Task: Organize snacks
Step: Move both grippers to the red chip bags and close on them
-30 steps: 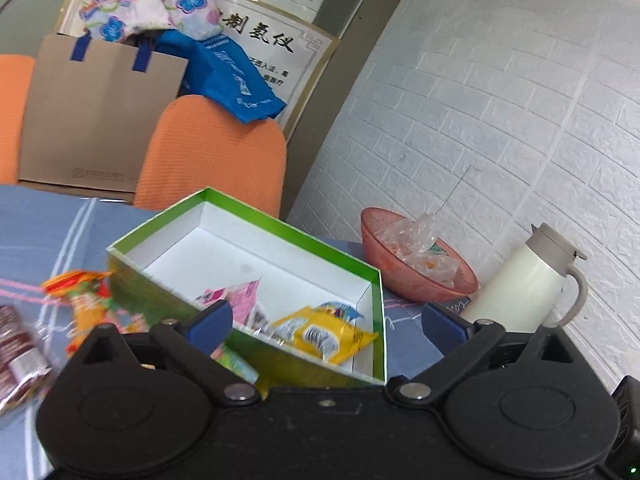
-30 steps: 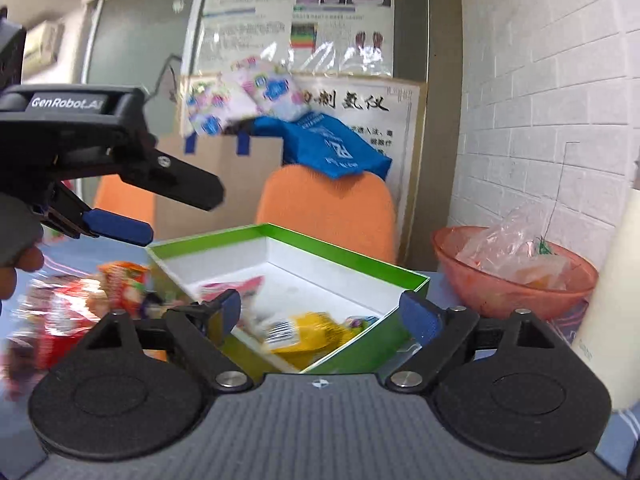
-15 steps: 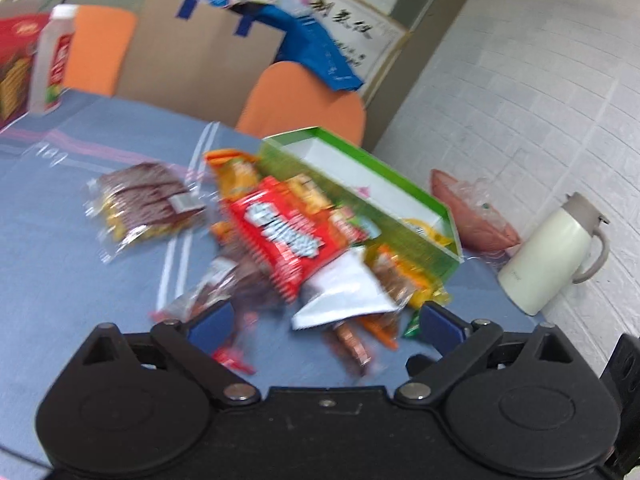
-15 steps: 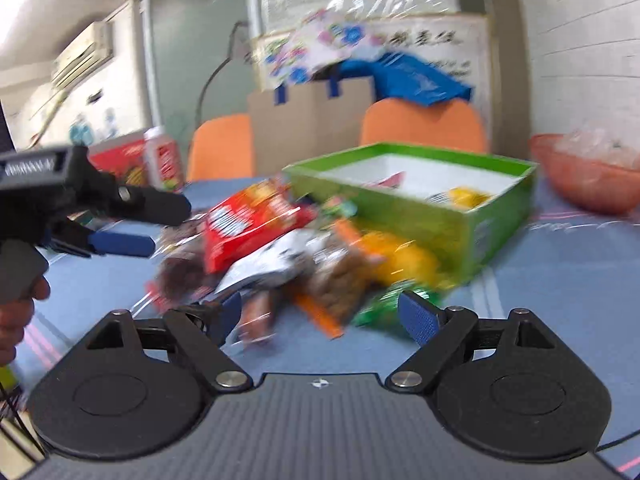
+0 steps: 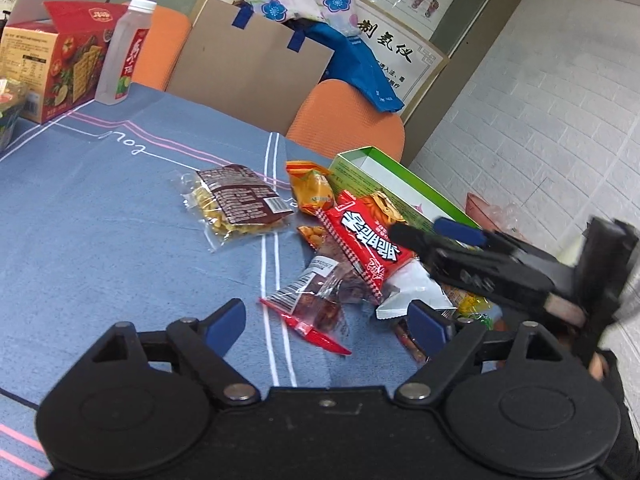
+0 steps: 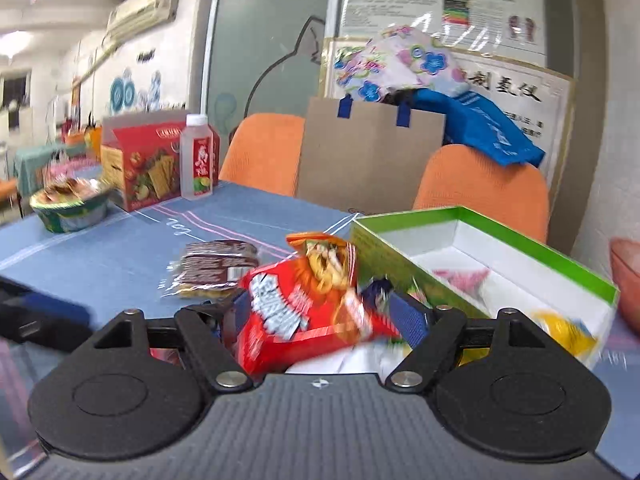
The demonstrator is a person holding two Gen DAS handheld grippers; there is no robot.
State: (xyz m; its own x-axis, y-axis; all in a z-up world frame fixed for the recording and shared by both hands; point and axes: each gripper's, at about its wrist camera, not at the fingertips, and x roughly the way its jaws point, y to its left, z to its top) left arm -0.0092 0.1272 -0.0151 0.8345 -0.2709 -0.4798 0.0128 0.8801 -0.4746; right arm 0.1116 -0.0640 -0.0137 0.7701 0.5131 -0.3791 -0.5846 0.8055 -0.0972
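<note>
A pile of snack packets is shown beside the green box [image 6: 532, 256], which stands open with a few packets already inside. The red packet [image 6: 296, 316] lies on top of the pile, just left of the box, and is framed between the spread fingers of the right gripper [image 6: 320, 320]; whether the pads touch it cannot be told, the view being blurred. The left gripper [image 5: 326, 322] is held spread and empty, on the side of the pile away from the box, over a small clear sachet [image 5: 316, 300]. A brown packet [image 5: 240, 204] lies apart, farther left of the box.

The red packet is judged light, soft and air-filled, with slick foil and brittle contents. A hold on the flat crimped seam at one end is advised, since a squeeze across the puffed middle could slip or crush it.
</note>
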